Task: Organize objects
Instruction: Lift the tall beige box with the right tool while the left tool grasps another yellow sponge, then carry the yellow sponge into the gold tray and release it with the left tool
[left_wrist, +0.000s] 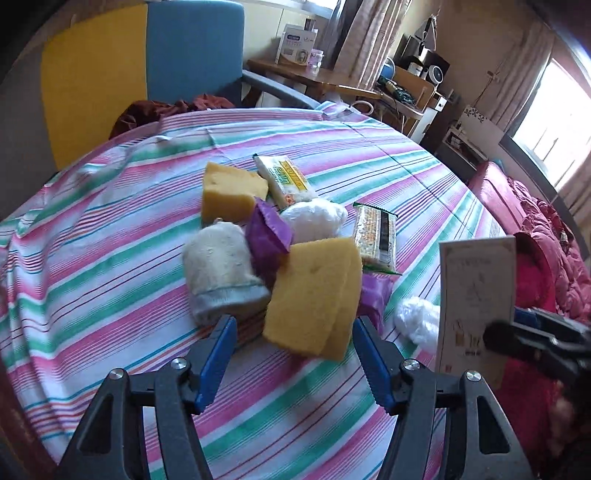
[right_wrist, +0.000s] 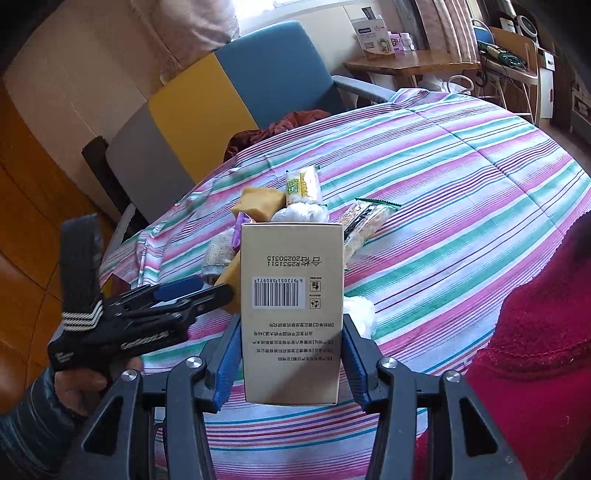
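Nearest, a beige carton is clamped upright between the blue pads of the right gripper, above the near edge of the striped tablecloth. The left gripper is held with its jaws apart around the near corner of a yellow sponge, no contact being visible. Just behind, a grey sock, a purple packet and a white bag are piled together. Further back, a second sponge and two snack packs are seen, with a blue-and-yellow chair beyond.
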